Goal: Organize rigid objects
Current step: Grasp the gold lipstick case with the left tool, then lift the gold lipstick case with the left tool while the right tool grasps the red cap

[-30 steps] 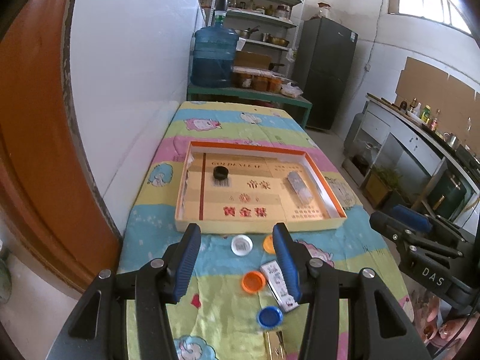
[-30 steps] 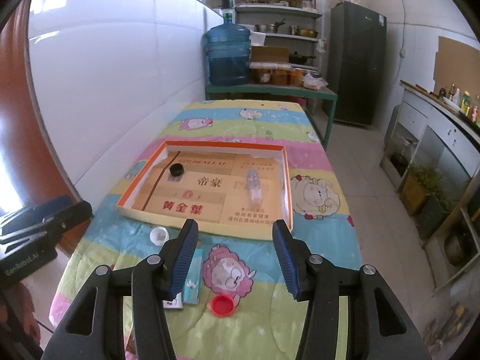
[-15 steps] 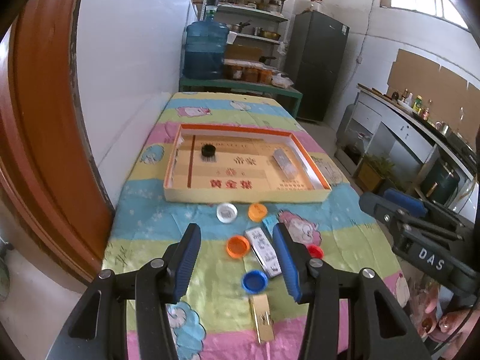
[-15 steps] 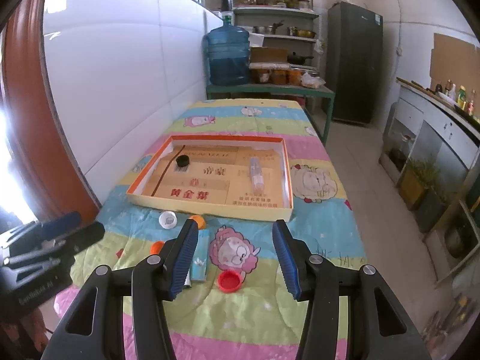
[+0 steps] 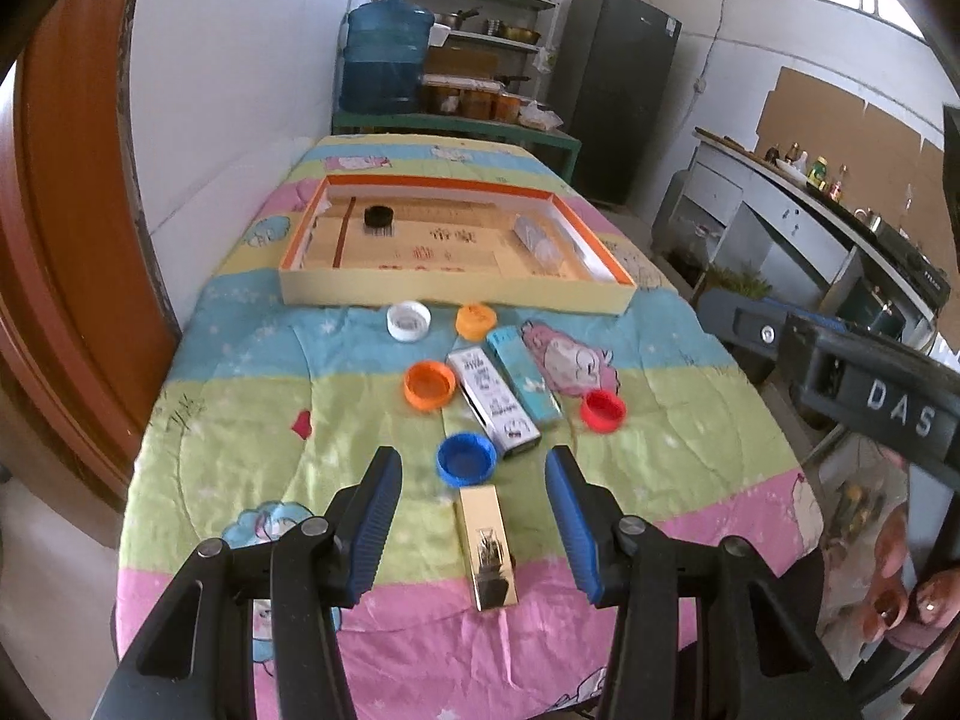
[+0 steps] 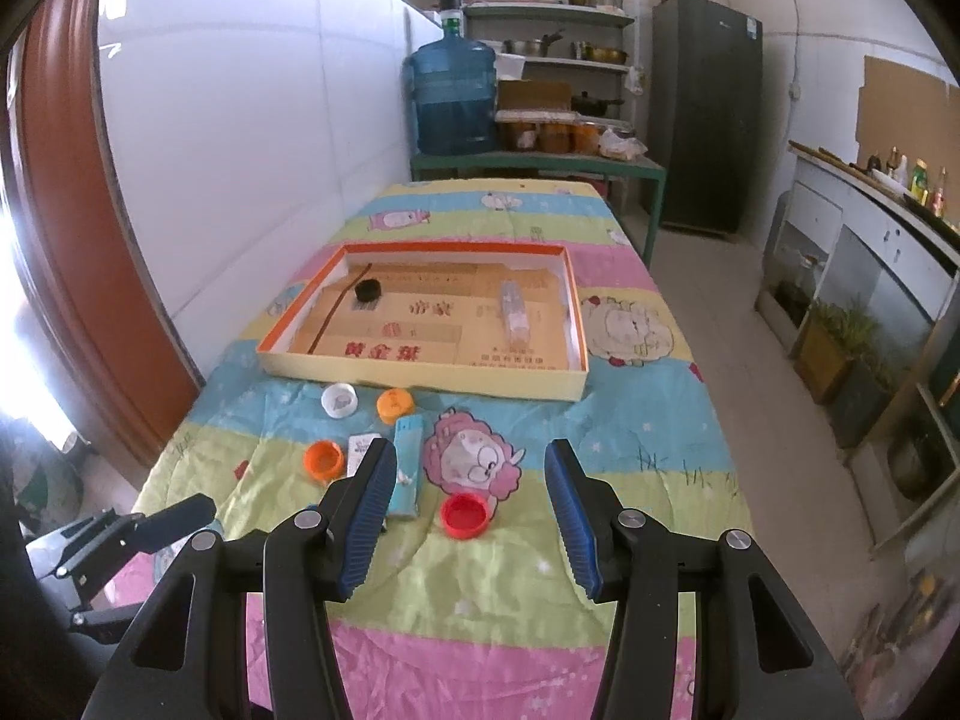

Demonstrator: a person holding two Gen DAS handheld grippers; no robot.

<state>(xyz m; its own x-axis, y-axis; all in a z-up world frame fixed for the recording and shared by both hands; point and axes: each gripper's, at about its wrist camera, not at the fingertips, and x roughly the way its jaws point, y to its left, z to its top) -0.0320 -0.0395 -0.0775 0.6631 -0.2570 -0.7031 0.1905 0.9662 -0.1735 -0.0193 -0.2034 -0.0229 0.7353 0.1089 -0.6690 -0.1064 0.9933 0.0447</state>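
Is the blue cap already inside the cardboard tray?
No, the blue cap lies on the quilt near the gold box, outside the tray.

Quilted cloth cover [image 5: 240,420] on the surface is looking soft, matt, w/ printed cartoons. Cardboard tray [image 5: 456,294] at 12 o'clock is showing matt paper walls. Bottle caps, e.g. blue cap [image 5: 466,458], are looking like smooth plastic. Gold box [image 5: 486,546] is gleaming, glossy foil. Left tool [image 5: 474,516] pads are showing ribbed blue rubber, frame matt black plastic.

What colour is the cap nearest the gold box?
Blue, clearest in the left wrist view.
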